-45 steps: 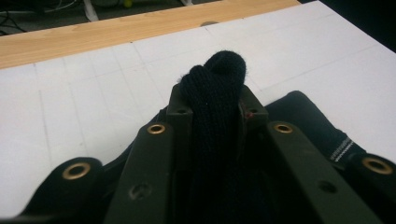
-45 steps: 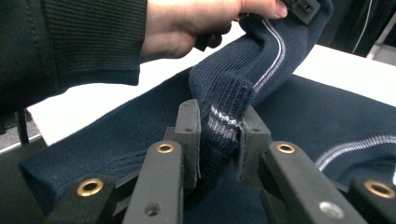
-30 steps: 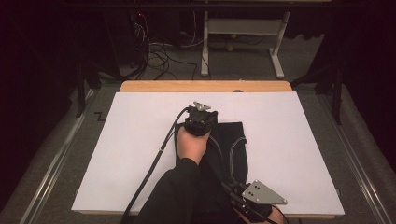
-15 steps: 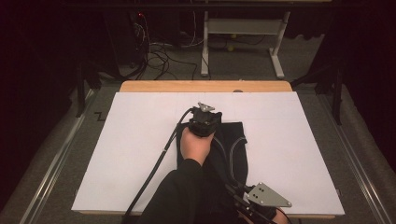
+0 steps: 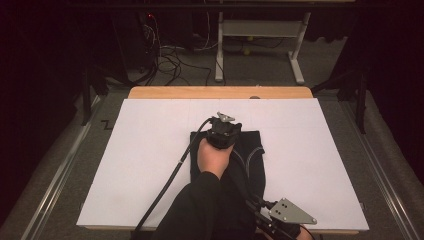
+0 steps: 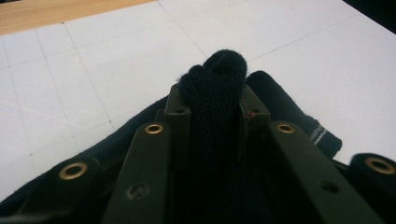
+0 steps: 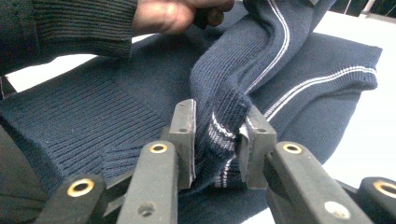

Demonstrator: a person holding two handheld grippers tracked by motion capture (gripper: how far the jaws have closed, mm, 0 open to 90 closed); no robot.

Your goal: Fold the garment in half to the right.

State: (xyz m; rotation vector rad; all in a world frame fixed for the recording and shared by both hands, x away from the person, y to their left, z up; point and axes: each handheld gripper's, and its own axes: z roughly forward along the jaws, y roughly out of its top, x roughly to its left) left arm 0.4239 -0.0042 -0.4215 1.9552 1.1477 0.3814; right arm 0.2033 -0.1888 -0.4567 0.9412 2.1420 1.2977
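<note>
A dark navy knitted garment (image 5: 248,152) lies on the white table (image 5: 150,150), near its middle. The left gripper (image 5: 223,131) pinches a bunched fold at the garment's far edge — the knit bulges up between its pads. The right gripper (image 7: 218,140), at the near edge, clamps a white-striped ribbed fold — pads pressing both sides.

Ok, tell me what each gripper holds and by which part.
Both hold the dark knit sweater: the left gripper clamps a bunched fold at its far end, the right gripper a fold at the white-striped edge.
</note>
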